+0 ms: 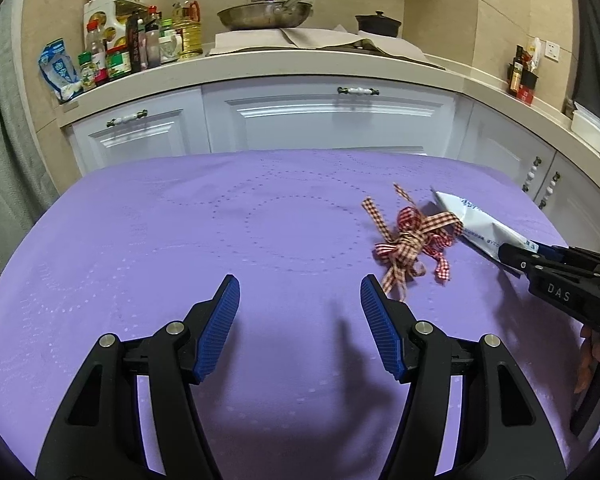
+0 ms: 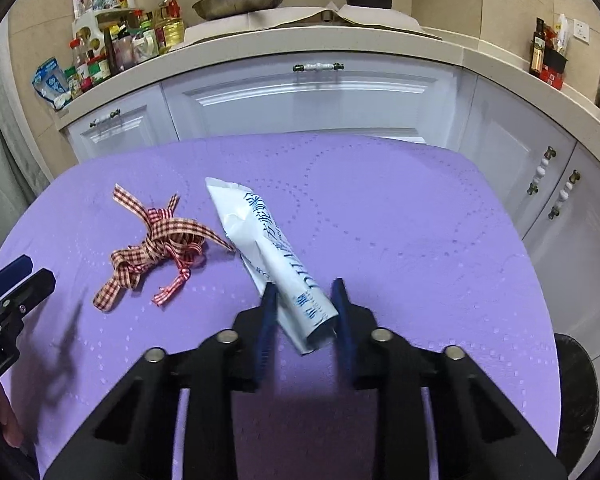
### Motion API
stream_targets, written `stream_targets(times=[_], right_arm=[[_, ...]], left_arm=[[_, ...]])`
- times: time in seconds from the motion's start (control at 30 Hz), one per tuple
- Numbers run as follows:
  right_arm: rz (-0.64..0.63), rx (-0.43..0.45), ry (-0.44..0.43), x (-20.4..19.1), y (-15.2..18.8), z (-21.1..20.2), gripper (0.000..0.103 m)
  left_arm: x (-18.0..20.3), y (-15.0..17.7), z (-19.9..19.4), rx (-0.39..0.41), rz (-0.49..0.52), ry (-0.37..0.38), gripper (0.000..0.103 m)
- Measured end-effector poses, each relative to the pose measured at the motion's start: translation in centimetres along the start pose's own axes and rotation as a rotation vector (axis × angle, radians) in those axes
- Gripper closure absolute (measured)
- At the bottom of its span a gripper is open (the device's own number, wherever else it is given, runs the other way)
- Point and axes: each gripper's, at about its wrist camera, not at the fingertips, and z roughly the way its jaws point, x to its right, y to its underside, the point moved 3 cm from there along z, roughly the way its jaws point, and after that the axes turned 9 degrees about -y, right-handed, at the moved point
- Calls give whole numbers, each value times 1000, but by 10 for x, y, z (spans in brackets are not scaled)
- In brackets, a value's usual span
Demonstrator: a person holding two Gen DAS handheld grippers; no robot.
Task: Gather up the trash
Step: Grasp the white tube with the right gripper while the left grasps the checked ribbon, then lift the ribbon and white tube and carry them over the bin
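Note:
A white wrapper with blue print (image 2: 268, 240) lies slanted on the purple-covered table (image 2: 420, 240). My right gripper (image 2: 304, 285) is shut on the wrapper's near end, a blue pad pressing on each side. From the left wrist view the same wrapper (image 1: 476, 224) sticks out of the right gripper (image 1: 512, 254) at the right edge. A tangled red and tan checked ribbon (image 1: 410, 242) rests just left of the wrapper, one strand touching it. My left gripper (image 1: 299, 284) hovers open over bare cloth, with the ribbon ahead and to its right. Nothing sits between its fingers.
Beyond the table's far edge stand white cabinets (image 1: 332, 120) under a counter with bottles and jars (image 1: 140, 44), a pan (image 1: 264, 14) and a dark pot (image 1: 378, 24). A dark round object (image 2: 576, 392) sits below the table's right edge.

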Motion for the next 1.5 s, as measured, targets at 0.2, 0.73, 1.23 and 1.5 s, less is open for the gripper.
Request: stream_targets(times=[0.2,0.73,1.23,1.5], right_arm=[[24,35,9,9,7,-15,92],[126,117,6,57,24,-53,92],[130,158,8,60,32,-72,92],[129,193,27,57,39,-93,92]], left_arm=[[21,1,1,-8,31,25,42],[78,-10,28,-57,121,36,57],[84,-6,6,0,154,66,102],[71,-5,-21,40,114,82,102]])
